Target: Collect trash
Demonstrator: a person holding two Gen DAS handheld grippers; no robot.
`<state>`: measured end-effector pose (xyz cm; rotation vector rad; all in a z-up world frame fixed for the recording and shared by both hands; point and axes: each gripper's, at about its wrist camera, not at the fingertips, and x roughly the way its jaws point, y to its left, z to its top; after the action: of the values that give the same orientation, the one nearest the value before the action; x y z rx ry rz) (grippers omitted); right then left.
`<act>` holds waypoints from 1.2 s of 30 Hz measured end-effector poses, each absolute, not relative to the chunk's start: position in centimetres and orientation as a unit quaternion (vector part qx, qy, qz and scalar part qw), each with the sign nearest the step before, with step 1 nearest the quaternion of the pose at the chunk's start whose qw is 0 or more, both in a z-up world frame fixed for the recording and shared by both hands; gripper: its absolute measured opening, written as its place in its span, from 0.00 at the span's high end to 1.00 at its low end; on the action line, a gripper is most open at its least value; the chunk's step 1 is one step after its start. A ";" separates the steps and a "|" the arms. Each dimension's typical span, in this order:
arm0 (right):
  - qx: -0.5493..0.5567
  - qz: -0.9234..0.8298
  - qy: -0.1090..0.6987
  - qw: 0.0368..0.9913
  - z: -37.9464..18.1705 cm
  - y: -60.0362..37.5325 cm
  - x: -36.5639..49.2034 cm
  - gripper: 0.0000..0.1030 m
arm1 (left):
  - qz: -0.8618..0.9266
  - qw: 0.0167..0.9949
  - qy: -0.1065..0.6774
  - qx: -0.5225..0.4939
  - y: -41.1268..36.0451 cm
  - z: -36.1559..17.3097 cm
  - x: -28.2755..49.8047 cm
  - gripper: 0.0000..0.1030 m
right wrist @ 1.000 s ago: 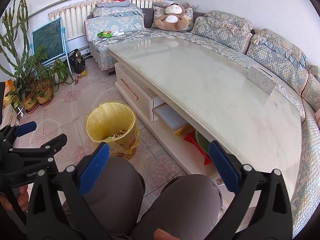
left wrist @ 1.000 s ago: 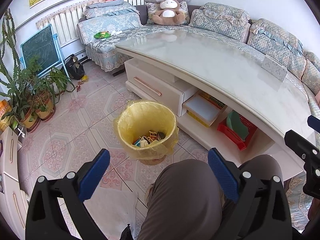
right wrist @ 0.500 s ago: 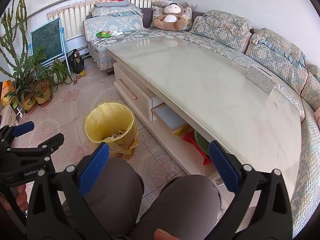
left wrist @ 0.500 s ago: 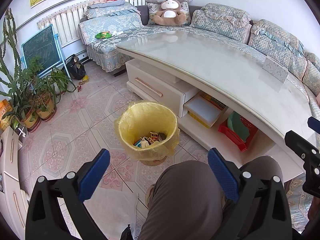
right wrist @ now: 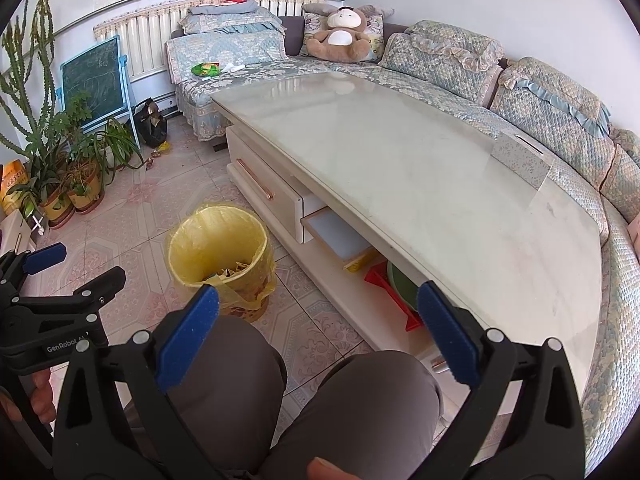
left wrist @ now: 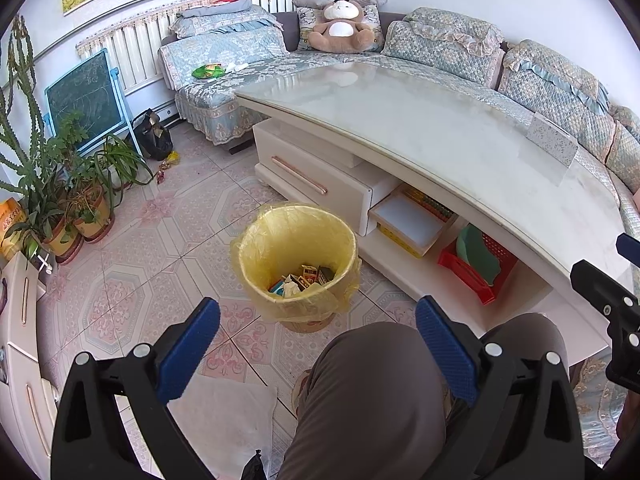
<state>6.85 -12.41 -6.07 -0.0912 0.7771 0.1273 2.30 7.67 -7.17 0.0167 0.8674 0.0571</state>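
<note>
A bin lined with a yellow bag (left wrist: 296, 256) stands on the tiled floor beside the coffee table and holds several small boxes and wrappers (left wrist: 306, 278). It also shows in the right wrist view (right wrist: 220, 256). My left gripper (left wrist: 316, 344) is open and empty, held above the person's knee, near the bin. My right gripper (right wrist: 316, 340) is open and empty above the person's lap. The left gripper also shows at the left edge of the right wrist view (right wrist: 60, 276).
A long marble-topped coffee table (left wrist: 460, 148) with a tissue box (left wrist: 552, 144) runs to the right. A sofa (left wrist: 452, 44) wraps behind it, with a green wrapper (left wrist: 208, 70) on its seat. Potted plants (left wrist: 68, 200) and a chalkboard (left wrist: 86, 100) stand at left.
Both views have drifted very slightly; the bin sits a little lower in the left wrist view. Both grippers stay open and empty.
</note>
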 end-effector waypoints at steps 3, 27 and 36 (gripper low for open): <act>-0.044 0.062 0.379 0.922 -6.1 -12.5 6.9 0.06 | 0.028 0.907 0.420 0.008 7.7 -7.1 2.4 0.07; -0.049 0.062 0.380 0.922 -6.3 -12.8 7.1 0.06 | 0.030 0.905 0.424 0.007 7.6 -7.9 2.5 0.07; -0.048 0.060 0.381 0.921 -6.9 -13.0 7.1 0.06 | 0.031 0.906 0.421 0.009 7.3 -8.1 2.5 0.07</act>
<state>7.06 -13.00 -6.91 -0.0994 0.7822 0.1239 2.52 7.28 -8.13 0.0188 0.8701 0.0636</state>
